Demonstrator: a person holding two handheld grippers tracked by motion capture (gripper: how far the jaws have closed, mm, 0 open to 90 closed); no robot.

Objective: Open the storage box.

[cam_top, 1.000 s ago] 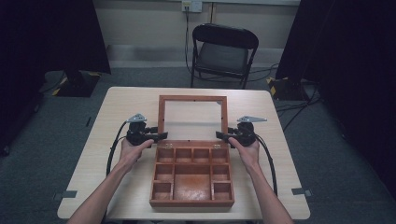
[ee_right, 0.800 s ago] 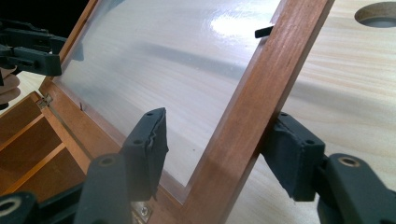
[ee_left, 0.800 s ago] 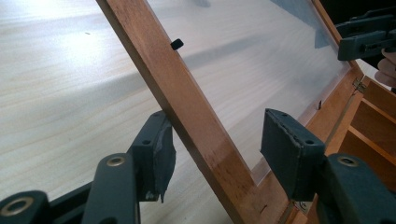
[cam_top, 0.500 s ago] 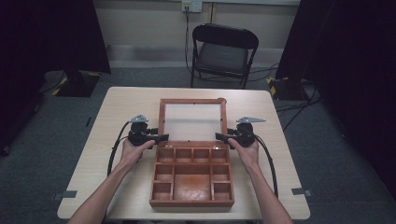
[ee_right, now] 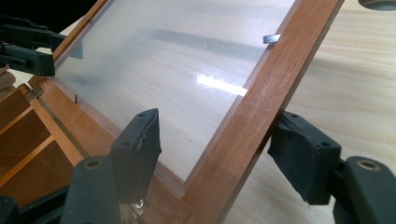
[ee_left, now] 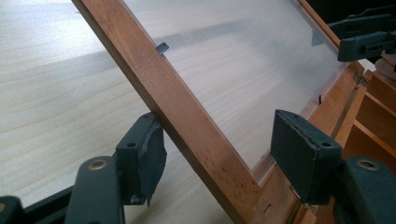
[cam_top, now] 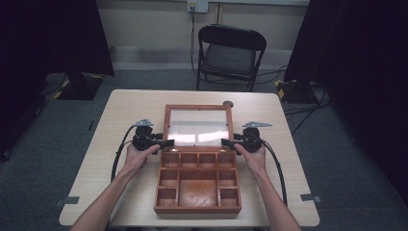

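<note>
**Lid of wooden box straddled by two hand-held grippers**

Found the left hand-held gripper (cam_top: 166, 143) at the left rail of the raised lid (cam_top: 198, 108), and the right hand-held gripper (cam_top: 226, 142) at the right rail, each gripped by a hand reaching in from the near edge of the worktop (cam_top: 130, 110).

In the left gripper view, saw the left hand-held gripper (ee_left: 219, 140) with jaws apart and just widened, the lid (ee_left: 187, 121) rail standing between them. Saw the outer pad close against the rail's outer face, though contact was hard to judge. Saw the inner pad clearly off the wood, out over the pane (ee_left: 252, 60).

Met the same picture in the right gripper view: the right hand-held gripper (ee_right: 215, 140) with jaws spread and just widened, astride the rail of the lid (ee_right: 261, 102). Saw the outer pad at the rail's edge and the inner pad well clear, over the pane (ee_right: 177, 60). Clamped nothing on either side.

Placed the wooden box (cam_top: 197, 209) on the worktop's near half, compartments facing up, with the lid tilted back from its far edge.

Lost the bodies of both grippers below the bottom edge of their own views. Made out the opposite gripper there as a dark shape, cropped at the frame edge. Could not read the jaw gaps in the high view, being too small. Saw the worktop's grain blurred through the milky pane.
</note>
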